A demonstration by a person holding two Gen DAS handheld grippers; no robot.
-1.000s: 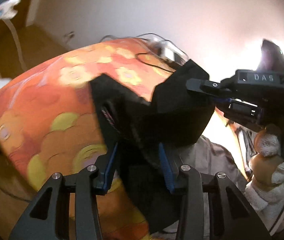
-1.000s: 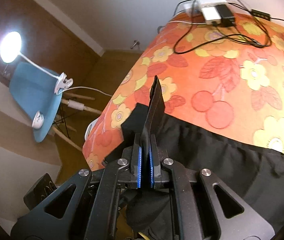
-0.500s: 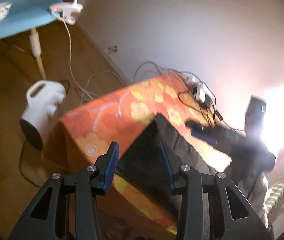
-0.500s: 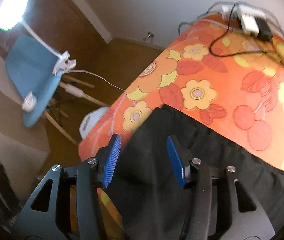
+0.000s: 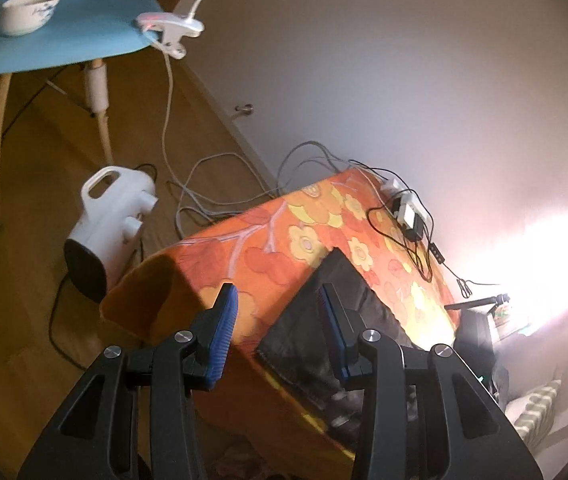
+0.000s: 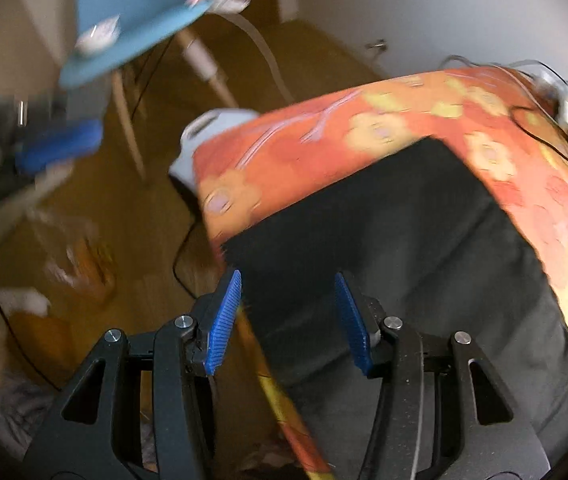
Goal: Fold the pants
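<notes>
Black pants (image 5: 295, 336) lie flat on a table draped in an orange floral cloth (image 5: 268, 240), their near end at the table's edge. My left gripper (image 5: 278, 288) hovers open off the table's near corner, well short of the fabric, with nothing between its blue pads. The right wrist view is blurred. There my right gripper (image 6: 287, 274) stands open just above the near edge of the pants (image 6: 403, 240), and the pads do not press on the fabric. One blue pad of the left gripper shows as a smear at the far left of that view.
A power strip with chargers and cables (image 5: 407, 216) sits at the table's far end. On the wooden floor stands a white appliance (image 5: 112, 216). Beyond it is a blue chair (image 5: 44, 40) bearing a bowl (image 5: 28, 12) and a clip lamp (image 5: 168, 34). Strong glare fills the right.
My right gripper opened and let go of the pants, which now lie flat. Both grippers pulled back from the table toward its near edge, and the right one rolled.
</notes>
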